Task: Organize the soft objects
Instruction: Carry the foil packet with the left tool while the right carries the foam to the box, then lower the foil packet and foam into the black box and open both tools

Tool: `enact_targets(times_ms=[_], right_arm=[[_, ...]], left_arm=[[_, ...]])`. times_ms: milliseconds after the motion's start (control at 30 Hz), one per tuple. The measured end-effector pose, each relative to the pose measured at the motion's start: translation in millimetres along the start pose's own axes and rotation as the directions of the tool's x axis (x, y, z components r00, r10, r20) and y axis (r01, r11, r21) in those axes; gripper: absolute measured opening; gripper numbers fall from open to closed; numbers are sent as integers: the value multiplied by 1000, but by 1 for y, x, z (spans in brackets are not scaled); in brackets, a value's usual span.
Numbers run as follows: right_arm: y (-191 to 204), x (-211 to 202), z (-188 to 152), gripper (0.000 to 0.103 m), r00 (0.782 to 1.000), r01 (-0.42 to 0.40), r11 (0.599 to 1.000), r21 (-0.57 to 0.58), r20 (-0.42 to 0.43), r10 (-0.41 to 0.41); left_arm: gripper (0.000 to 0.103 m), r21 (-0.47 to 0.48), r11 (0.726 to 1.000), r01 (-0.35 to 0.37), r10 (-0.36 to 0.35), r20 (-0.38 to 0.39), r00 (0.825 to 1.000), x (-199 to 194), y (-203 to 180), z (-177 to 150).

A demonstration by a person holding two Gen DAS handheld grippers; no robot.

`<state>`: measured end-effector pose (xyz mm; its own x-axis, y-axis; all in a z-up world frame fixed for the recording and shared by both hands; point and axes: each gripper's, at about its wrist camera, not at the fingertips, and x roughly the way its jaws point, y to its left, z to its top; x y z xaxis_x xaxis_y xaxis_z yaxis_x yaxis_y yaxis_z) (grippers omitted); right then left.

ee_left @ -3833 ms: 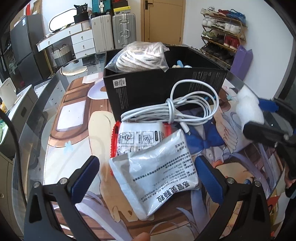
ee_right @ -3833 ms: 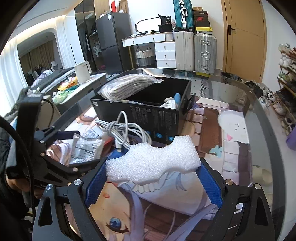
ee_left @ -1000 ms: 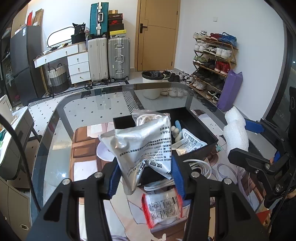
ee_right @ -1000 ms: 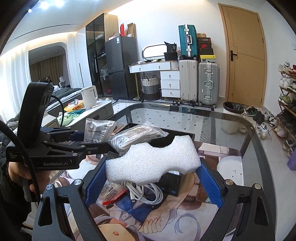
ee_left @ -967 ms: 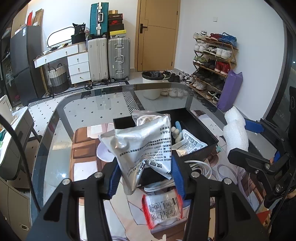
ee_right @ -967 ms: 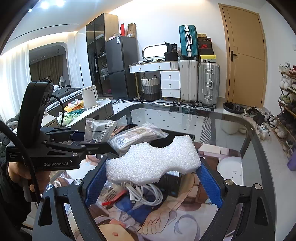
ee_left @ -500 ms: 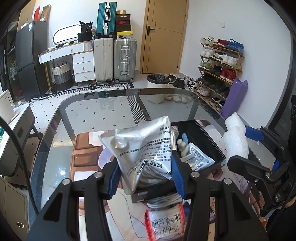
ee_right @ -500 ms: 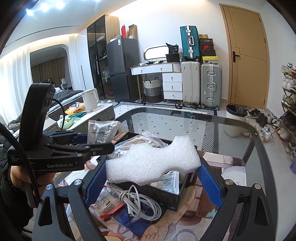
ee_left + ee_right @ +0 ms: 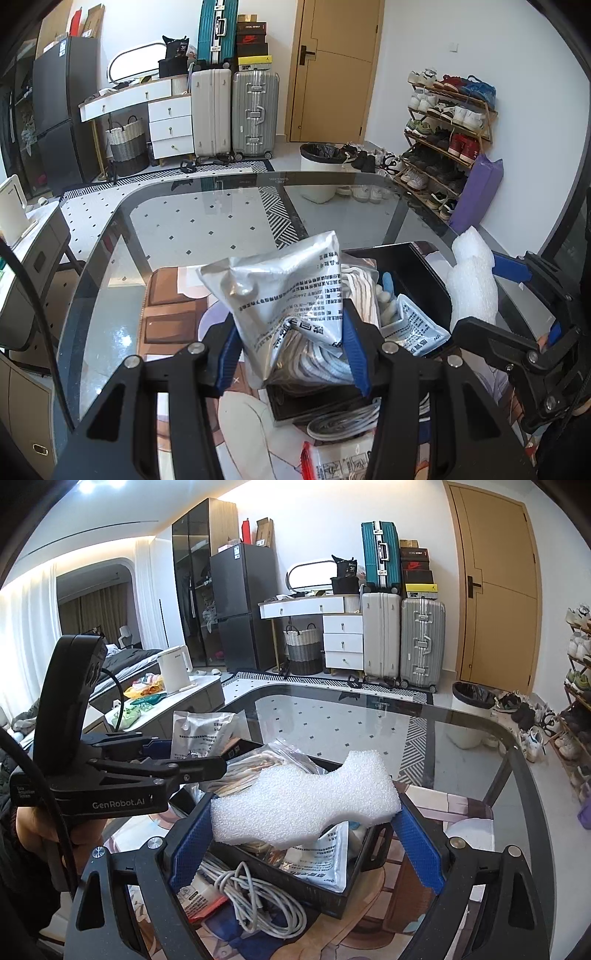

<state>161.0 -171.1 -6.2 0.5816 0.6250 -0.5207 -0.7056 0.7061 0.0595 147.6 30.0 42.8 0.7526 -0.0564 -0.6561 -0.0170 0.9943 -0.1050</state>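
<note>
Honestly, the left hand-held gripper (image 9: 291,350) is pinching a crinkly silver foil pouch (image 9: 284,291) over the black rectangular box (image 9: 332,890), and the right hand-held gripper (image 9: 303,840) clamps a white foam block (image 9: 306,801) there too. Box looks stuffed, so either could slide off onto the glass worktop (image 9: 184,229).

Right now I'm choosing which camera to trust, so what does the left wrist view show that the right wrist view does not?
Only the left wrist view shows the shoe rack and purple bag. Only the right wrist view shows the kettle, bed and the hand on the left gripper. Both show the silver pouch, white foam piece, black box, white cable and suitcases.
</note>
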Motion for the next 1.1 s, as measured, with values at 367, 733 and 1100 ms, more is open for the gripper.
enact_targets(times_ms=[367,733,1100], right_arm=[[-1,15,3,93,999,-1,1000,-31,-33,0],[-4,27,5,93,998,9,999,-42,-56,-11],[-15,35,2,93,997,19,999,-49,-73,-23]], left_arm=[[49,6,1000,28,-28,-14,1000,12,-7,-1],[49,19,999,50,-49,-21,999,17,-12,1],[48,49,997,53,-50,-61,997,27,-19,-8]])
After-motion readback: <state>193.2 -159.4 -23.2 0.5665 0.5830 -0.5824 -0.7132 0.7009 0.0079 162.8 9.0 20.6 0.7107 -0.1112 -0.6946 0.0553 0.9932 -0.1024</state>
